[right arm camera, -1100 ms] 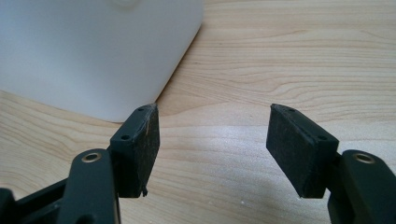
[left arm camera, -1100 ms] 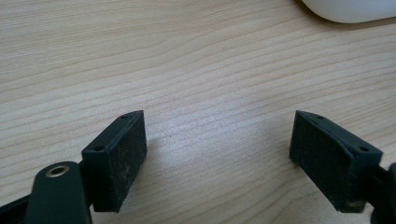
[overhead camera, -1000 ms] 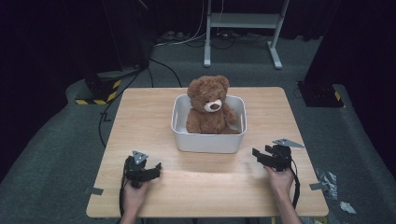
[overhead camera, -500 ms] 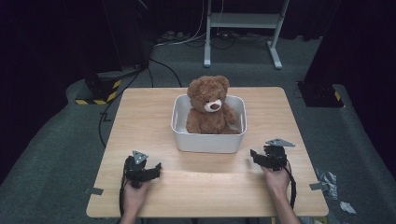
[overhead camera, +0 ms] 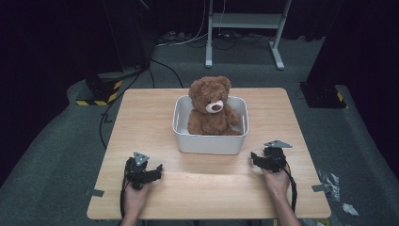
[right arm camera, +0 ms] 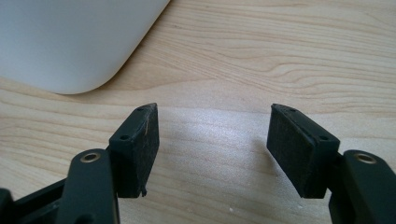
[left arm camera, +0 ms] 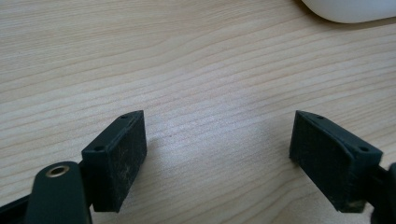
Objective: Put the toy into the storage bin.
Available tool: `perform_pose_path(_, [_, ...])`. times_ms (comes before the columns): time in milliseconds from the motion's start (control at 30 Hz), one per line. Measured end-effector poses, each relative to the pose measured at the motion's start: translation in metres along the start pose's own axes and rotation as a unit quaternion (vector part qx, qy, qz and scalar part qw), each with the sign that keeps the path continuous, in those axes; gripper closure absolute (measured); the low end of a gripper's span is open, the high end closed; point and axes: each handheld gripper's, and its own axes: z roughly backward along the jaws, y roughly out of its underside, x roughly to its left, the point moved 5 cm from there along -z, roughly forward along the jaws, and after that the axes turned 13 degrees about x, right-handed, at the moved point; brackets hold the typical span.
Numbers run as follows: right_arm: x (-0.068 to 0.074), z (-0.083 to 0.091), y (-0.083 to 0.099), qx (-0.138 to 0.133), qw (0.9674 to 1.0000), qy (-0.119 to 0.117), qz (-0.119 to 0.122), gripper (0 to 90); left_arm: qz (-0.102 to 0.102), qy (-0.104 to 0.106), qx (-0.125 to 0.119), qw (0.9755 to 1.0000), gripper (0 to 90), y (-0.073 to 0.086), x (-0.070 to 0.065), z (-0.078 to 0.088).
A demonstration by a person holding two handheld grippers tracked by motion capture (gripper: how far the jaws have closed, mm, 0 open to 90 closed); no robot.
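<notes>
The right gripper (overhead camera: 256,159) sits on the table (overhead camera: 282,113), near the front right corner of the white tub (overhead camera: 209,142). Its jaws are spread wide with nothing between them. In the right gripper view (right arm camera: 212,140) the round corner of the tub (right arm camera: 70,46) is just ahead and to the left, close but not touching. Compared with a second ago, this gripper has slid left, toward the tub. It looks like the start of a reach.

The left gripper (overhead camera: 153,172) rests on the near left part of the table. Its jaws are spread wide too and hold nothing. In the left gripper view (left arm camera: 217,154) there is only bare wood between the pads, and a bit of the tub (left arm camera: 345,9) shows far off at the top. This gripper has not moved in the last second.

The teddy bear (overhead camera: 211,110) sits upright inside the tub, in the middle of the table. Its head and ears stick up above the rim. The bear and the tub are in the same spot as before.

So the work has only just begun. I think the right hand is going for the tub or the bear first, and the left hand is waiting. Nothing has been picked up yet.
</notes>
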Motion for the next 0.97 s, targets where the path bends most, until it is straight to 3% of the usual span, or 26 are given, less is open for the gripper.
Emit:
perform_pose_path(100, [0.0018, -0.0006, 0.0013, 0.012, 0.9999, -0.006, 0.003, 33.9, 0.0, 0.0, 0.0, 1.0, 18.8, 0.0, 0.0, 0.0])
perform_pose_path(333, [0.0049, -0.0039, 0.0019, 0.008, 1.0, -0.003, 0.001, 33.5, 0.0, 0.0, 0.0, 1.0, 18.8, 0.0, 0.0, 0.0])
perform_pose_path(400, [0.0049, -0.0035, 0.0021, 0.013, 0.9999, -0.003, 0.01, 33.3, 0.0, 0.0, 0.0, 1.0, 18.8, 0.0, 0.0, 0.0])
perform_pose_path(433, [0.0051, -0.0052, 0.0015, 0.006, 0.9998, 0.007, 0.018, 32.6, 0.0, 0.0, 0.0, 1.0, 18.8, 0.0, 0.0, 0.0])
perform_pose_path(567, [0.0058, -0.007, 0.002, -0.003, 0.9997, 0.008, 0.022, 30.1, 0.001, 0.0, -0.001, 1.0, 18.8, -0.0001, -0.0001, 0.0])
perform_pose_path(967, [0.0057, -0.0057, 0.003, 0.003, 0.9996, 0.003, 0.028, 30.0, 0.0, 0.0, 0.0, 1.0, 18.8, 0.0, 0.0, 0.0])
